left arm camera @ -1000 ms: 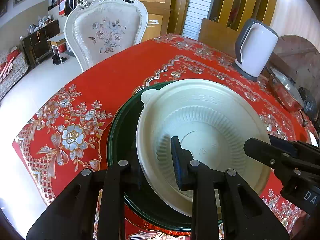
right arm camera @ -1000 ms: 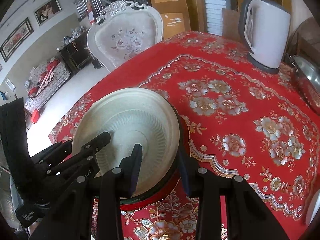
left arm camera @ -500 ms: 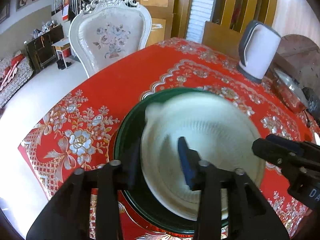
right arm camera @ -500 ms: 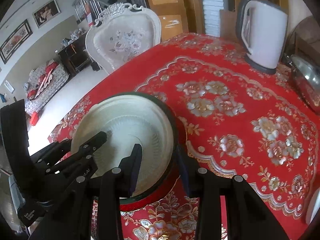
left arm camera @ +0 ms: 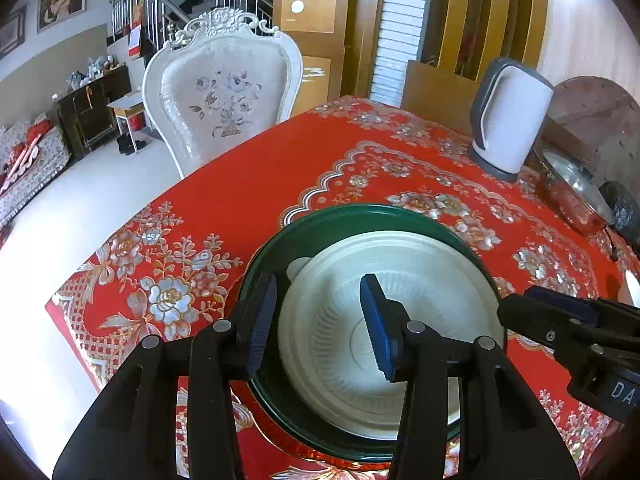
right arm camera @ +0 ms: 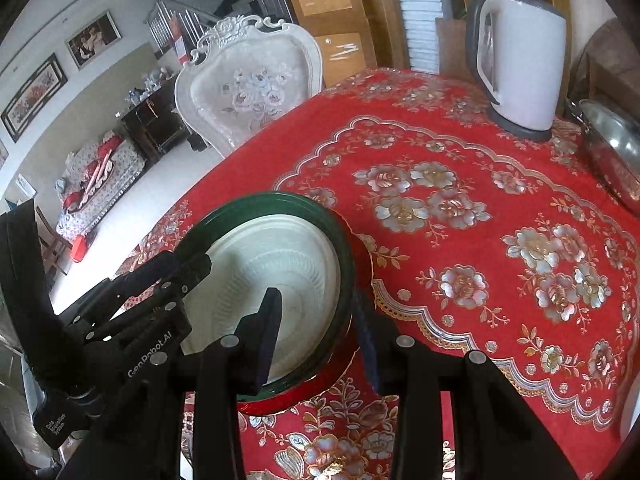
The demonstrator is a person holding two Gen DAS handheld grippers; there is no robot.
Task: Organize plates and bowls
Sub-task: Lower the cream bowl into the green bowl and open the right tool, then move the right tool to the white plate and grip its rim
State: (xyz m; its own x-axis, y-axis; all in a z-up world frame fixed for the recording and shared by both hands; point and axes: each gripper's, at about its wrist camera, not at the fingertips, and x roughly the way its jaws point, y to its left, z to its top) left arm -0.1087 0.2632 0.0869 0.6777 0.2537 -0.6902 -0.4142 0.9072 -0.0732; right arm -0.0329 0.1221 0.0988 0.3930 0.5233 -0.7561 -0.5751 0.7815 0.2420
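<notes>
A white ribbed bowl (left arm camera: 404, 312) sits inside a dark green plate (left arm camera: 360, 216) on the red flowered tablecloth. It also shows in the right wrist view (right arm camera: 272, 264), within the green plate (right arm camera: 308, 204). My left gripper (left arm camera: 318, 316) is open, its fingers above and straddling the bowl's left rim without holding it. My right gripper (right arm camera: 316, 336) is open, its fingers straddling the right rims of the bowl and plate. Each gripper shows in the other's view.
A white electric kettle (left arm camera: 508, 120) stands at the far right of the table, with a steel pot (left arm camera: 572, 192) beside it. A white carved chair (left arm camera: 224, 96) stands behind the table's far edge. The table's left edge is close to the plate.
The white bowl has come down from a tilted, lifted pose to rest in the green plate. My left gripper opened and let go of its rim, then drew back and up.
</notes>
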